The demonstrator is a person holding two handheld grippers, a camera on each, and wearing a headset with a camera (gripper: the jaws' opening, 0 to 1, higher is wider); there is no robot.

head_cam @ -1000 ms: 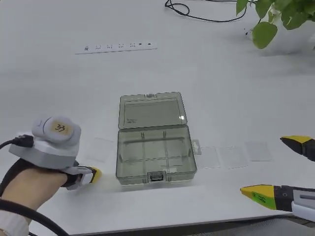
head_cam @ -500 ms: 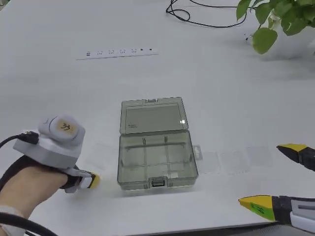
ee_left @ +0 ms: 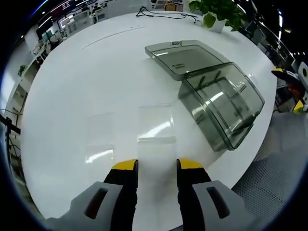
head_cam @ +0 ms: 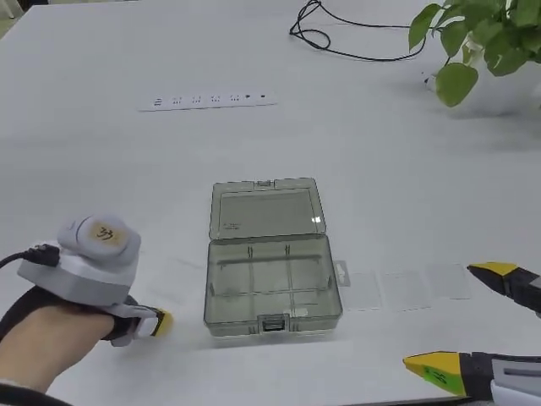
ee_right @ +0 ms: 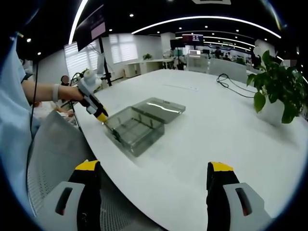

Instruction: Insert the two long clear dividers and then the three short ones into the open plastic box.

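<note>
- The left gripper (ee_left: 157,164) is held slightly open and empty.
- A long divider (ee_left: 155,122) is seen flat just ahead of its jaws, seemingly lengthwise along them, left of the box (head_cam: 270,279).
- The right gripper (ee_right: 154,167), wide open and empty, is judged farther off.

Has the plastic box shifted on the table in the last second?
No. The plastic box keeps its offset from the power strip; both slid down the head view together, so the camera moved, not the box.
</note>
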